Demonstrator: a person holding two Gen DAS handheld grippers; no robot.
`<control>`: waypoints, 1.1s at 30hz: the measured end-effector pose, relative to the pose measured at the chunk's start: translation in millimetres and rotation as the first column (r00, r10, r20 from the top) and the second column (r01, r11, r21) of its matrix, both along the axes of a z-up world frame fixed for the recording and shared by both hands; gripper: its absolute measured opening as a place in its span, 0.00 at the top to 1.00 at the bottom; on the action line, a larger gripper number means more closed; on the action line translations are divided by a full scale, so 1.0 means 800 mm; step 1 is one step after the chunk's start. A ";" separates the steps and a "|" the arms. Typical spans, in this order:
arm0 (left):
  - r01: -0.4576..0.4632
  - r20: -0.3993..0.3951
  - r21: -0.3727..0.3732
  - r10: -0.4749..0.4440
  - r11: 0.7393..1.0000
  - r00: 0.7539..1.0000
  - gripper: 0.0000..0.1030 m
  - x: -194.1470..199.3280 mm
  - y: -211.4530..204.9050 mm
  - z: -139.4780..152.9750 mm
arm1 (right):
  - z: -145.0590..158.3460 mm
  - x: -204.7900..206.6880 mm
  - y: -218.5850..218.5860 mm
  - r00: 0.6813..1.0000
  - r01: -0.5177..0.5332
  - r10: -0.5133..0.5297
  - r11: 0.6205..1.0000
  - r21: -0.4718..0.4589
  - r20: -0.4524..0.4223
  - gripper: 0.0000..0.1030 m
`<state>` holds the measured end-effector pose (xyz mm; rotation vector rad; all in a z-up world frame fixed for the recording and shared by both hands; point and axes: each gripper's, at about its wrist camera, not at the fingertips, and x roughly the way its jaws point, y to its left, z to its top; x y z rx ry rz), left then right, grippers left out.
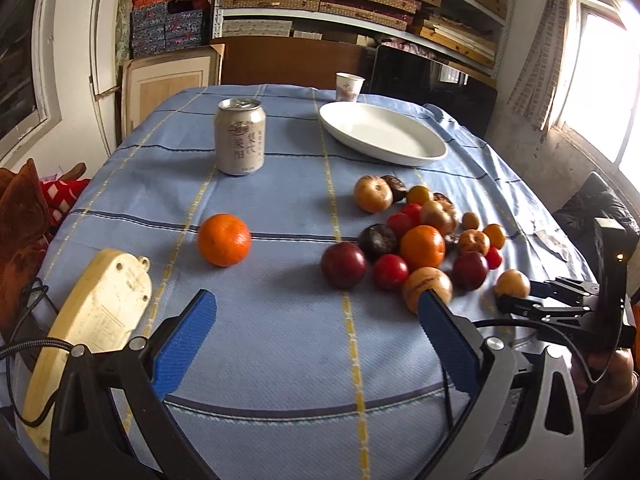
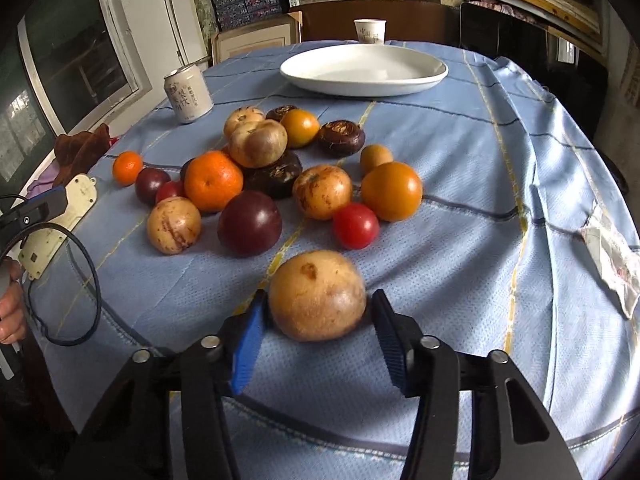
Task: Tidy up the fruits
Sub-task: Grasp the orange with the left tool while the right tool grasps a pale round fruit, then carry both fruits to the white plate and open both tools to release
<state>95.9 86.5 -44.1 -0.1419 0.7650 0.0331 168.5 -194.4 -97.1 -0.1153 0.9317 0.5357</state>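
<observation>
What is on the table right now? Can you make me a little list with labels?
table cover: blue checked cloth
dish: white plate, nothing on it, at the far end
drinks: can, paper cup
fruit: mixed pile in the middle, one orange off by itself
right gripper: around a tan round fruit, left pad touching it, right pad a sliver off
left gripper: open, holding nothing

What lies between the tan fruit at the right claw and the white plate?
The fruit pile sits between the tan fruit, bracketed by the right claw, and the white plate; open cloth runs to its right.
</observation>
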 end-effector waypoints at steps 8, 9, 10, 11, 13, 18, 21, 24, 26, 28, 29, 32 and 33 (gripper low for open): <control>-0.068 -0.042 -0.007 0.067 0.998 0.997 0.05 0.044 0.042 -0.008 | -0.002 -0.003 -0.007 0.999 0.011 -0.013 0.999 0.045 0.032 0.56; -0.079 -0.049 -0.008 0.079 0.997 0.996 0.06 0.054 0.047 -0.010 | -0.002 -0.002 -0.011 0.999 0.017 -0.019 0.998 0.064 0.026 0.56; -0.090 -0.058 -0.007 0.089 0.996 0.994 0.08 0.064 0.053 -0.013 | -0.002 -0.002 -0.014 0.999 0.023 -0.025 0.997 0.076 0.024 0.56; -0.104 -0.073 -0.010 0.103 0.995 0.992 0.18 0.075 0.059 -0.016 | -0.002 -0.001 -0.016 0.999 0.030 -0.031 0.996 0.084 0.022 0.56; -0.122 -0.110 -0.022 0.119 0.992 0.987 0.29 0.095 0.070 -0.026 | -0.002 -0.001 -0.019 0.999 0.036 -0.038 0.994 0.100 0.020 0.56; -0.150 -0.145 0.010 0.150 0.989 0.978 0.35 0.115 0.079 -0.042 | -0.003 0.001 -0.021 0.999 0.037 -0.039 0.992 0.118 0.014 0.56; -0.151 -0.164 0.022 0.152 0.988 0.975 0.35 0.121 0.079 -0.050 | -0.003 0.003 -0.023 0.999 0.038 -0.039 0.991 0.132 0.007 0.56; -0.151 -0.180 0.029 0.153 0.988 0.972 0.41 0.125 0.078 -0.058 | -0.004 0.003 -0.024 0.999 0.038 -0.039 0.990 0.137 0.006 0.56; -0.166 -0.177 0.060 0.175 0.984 0.969 0.49 0.125 0.077 -0.060 | -0.004 0.003 -0.024 0.999 0.038 -0.039 0.990 0.137 0.006 0.56; -0.182 -0.172 0.077 0.193 0.980 0.966 0.56 0.124 0.076 -0.058 | -0.004 0.003 -0.024 0.999 0.038 -0.039 0.990 0.136 0.006 0.56; -0.180 -0.178 0.056 0.187 0.982 0.966 0.56 0.121 0.076 -0.057 | -0.005 0.003 -0.025 0.999 0.038 -0.039 0.990 0.136 0.006 0.56; -0.162 -0.181 0.004 0.160 0.987 0.970 0.56 0.118 0.069 -0.051 | -0.005 0.004 -0.025 0.999 0.039 -0.038 0.989 0.143 -0.005 0.56; -0.158 -0.172 0.018 0.158 0.987 0.972 0.56 0.117 0.063 -0.047 | -0.004 0.005 -0.026 0.999 0.041 -0.040 0.988 0.150 -0.013 0.56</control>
